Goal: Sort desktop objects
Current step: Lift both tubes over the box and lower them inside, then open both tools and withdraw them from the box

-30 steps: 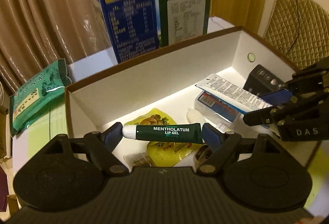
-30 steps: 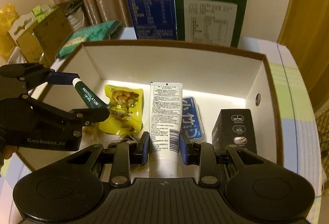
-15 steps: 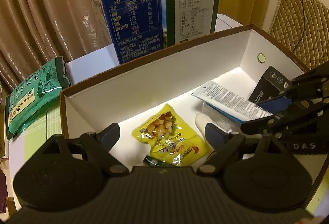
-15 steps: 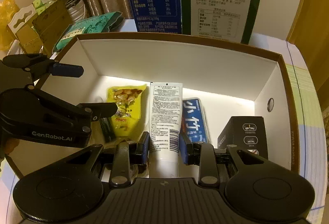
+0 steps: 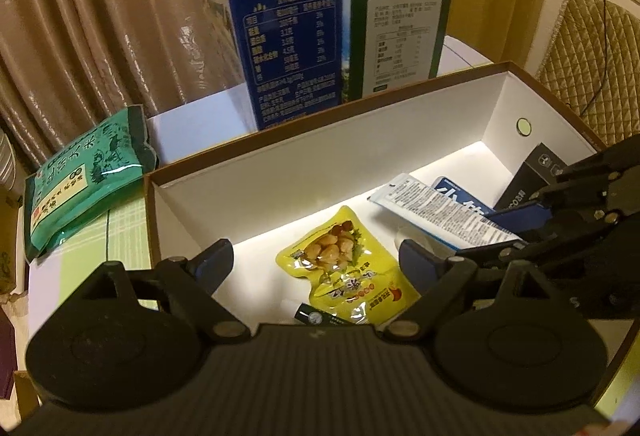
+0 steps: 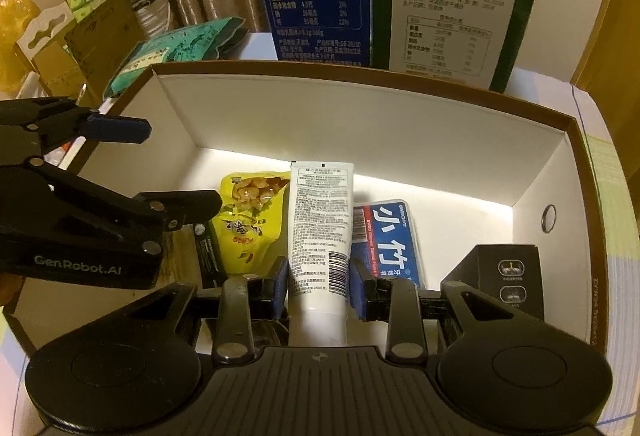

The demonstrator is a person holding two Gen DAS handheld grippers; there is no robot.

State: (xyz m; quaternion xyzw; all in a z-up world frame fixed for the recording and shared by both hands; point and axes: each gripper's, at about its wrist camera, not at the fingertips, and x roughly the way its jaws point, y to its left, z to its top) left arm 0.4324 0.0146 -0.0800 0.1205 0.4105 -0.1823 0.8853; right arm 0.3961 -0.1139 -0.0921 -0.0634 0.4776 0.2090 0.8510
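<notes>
A white-lined box with a brown rim (image 5: pixel 320 163) (image 6: pixel 360 123) holds a yellow snack packet (image 5: pixel 344 268) (image 6: pixel 248 211), a blue packet (image 5: pixel 460 195) (image 6: pixel 388 232) and a black carton (image 5: pixel 532 175) (image 6: pixel 508 272). A dark green lip gel tube (image 5: pixel 316 316) (image 6: pixel 208 252) lies on the box floor beside the yellow packet. My left gripper (image 5: pixel 314 256) (image 6: pixel 160 163) hovers open and empty over the box's left part. My right gripper (image 6: pixel 319 288) (image 5: pixel 508 232) grips the cap end of a white tube (image 6: pixel 320 220) (image 5: pixel 440 211). Its jaws are opening, and the tube's far end rests on the blue packet.
Behind the box stand a tall blue carton (image 5: pixel 288 15) and a green carton (image 5: pixel 400 19). A green foil packet (image 5: pixel 80 179) lies to the box's left. Cardboard boxes (image 6: pixel 80 43) crowd the far left, and a quilted chair back (image 5: pixel 592 55) is at the right.
My left gripper opened and let go of the lip gel tube, which dropped to the box floor beside the yellow packet. The white tube stays between my right gripper's fingers.
</notes>
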